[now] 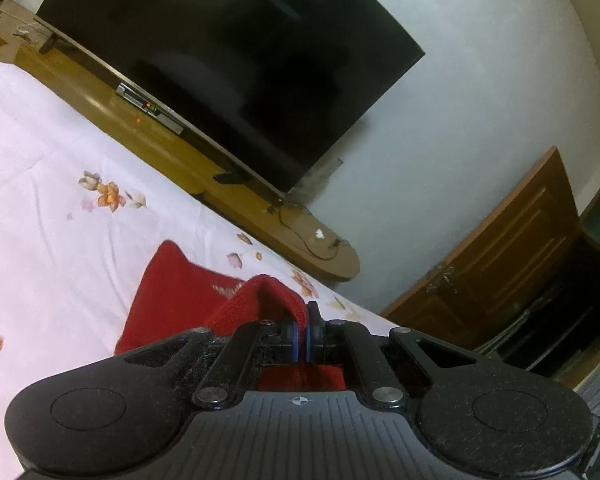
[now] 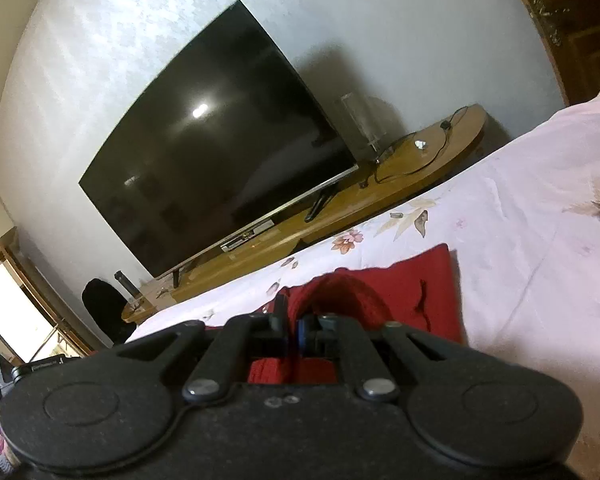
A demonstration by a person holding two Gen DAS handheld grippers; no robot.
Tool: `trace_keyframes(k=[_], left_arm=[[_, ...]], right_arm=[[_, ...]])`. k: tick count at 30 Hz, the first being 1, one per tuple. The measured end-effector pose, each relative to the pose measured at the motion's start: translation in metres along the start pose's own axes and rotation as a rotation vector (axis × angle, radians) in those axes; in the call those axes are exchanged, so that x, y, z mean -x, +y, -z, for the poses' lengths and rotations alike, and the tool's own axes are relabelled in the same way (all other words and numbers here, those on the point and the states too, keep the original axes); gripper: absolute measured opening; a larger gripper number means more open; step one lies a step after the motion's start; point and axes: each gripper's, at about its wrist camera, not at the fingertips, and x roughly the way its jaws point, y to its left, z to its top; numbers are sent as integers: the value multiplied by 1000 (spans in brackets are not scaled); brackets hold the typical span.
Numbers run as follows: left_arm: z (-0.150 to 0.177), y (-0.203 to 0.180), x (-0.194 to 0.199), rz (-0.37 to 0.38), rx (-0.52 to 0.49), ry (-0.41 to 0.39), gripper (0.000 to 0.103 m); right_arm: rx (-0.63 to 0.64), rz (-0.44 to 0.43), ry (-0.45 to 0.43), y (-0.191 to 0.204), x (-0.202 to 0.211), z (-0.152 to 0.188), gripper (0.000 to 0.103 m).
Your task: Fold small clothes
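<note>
I see my left gripper (image 1: 302,330) pinching a ribbed edge of the red garment (image 1: 172,284), and my right gripper (image 2: 292,326) pressed shut on another bunched edge of it (image 2: 412,280); the rest trails onto the floral bedsheet (image 1: 40,184) just ahead. Beyond the bed's far side a dark television (image 2: 220,152) stands on a long wooden stand (image 2: 420,160) with cables. A wooden door (image 1: 500,256) is far right. Both gripper bodies hide the near cloth.
</note>
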Motion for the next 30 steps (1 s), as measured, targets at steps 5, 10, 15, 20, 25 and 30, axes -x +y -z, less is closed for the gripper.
trace_keyframes(k=[5,10,15,20,25,30], left_arm=[[-15,10,-45,-37,4,24,3],[-23,28,-99,-97,20,66,3],[-25,42,-149,-138,3,103,3],[-16,66,-185,-165,13,102,4],[-1,86,-197,-145,61,83,7],[-1,90,-198,-126,73,66,9]], right_arm=[[-27,-8,24,-20,-42,-13,5],[-91,0,81,-46,-91,-20,5],[-145,21,127,-77,-138,-18,5],[-217,28,167,-113,-179,-11,11],[-246,7,113,-124,-180,-1,23],[-258,-4,69,-126,-172,-1,40]])
